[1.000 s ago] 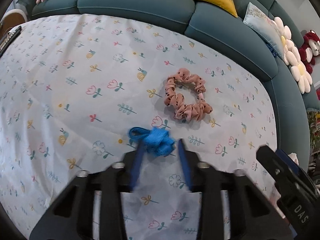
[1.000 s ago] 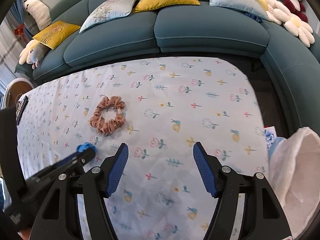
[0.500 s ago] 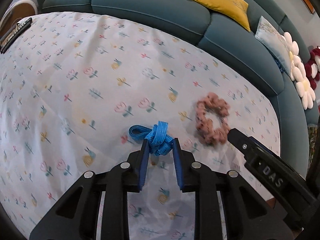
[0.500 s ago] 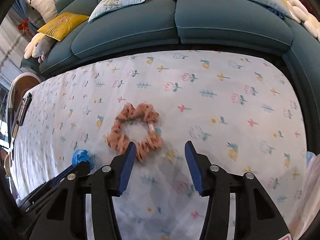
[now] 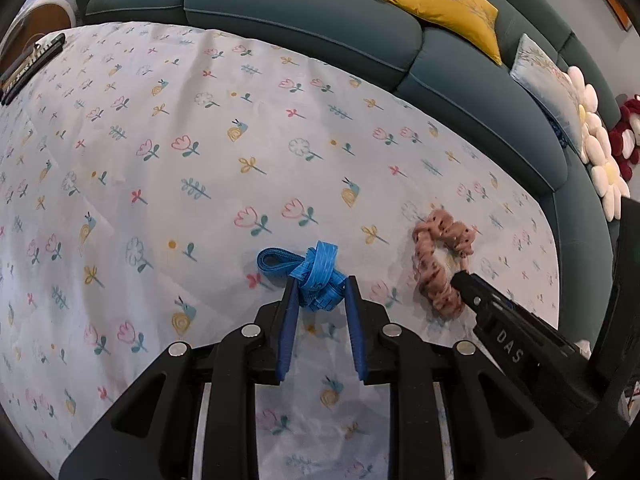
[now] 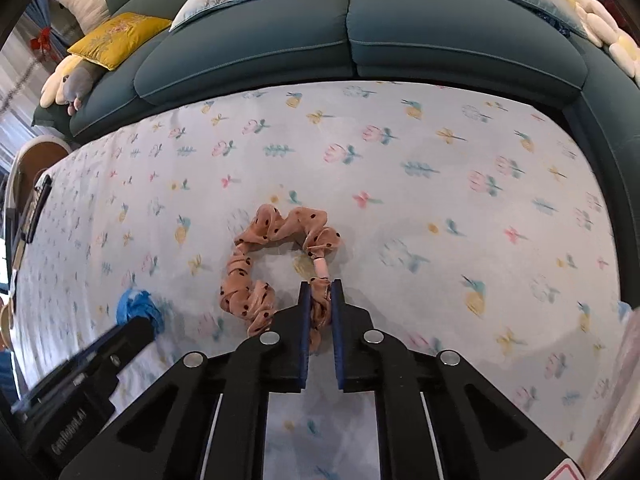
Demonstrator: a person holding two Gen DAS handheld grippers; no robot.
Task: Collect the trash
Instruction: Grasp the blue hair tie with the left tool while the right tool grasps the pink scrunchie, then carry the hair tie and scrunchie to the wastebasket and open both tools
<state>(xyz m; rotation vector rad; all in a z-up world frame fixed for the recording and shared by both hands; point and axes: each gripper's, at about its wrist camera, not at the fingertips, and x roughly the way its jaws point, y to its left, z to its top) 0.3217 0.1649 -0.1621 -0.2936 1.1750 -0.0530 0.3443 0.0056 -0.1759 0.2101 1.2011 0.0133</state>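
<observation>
While clamped: scrunchie, blue tape.

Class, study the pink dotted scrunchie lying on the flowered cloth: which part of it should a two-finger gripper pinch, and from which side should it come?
Pinch one ruffled arc of the pink scrunchie, one finger inside the ring and one outside, coming steeply from above. It lies flat as an open loop, too wide to span whole. The right gripper is already shut on the near arc this way.
</observation>
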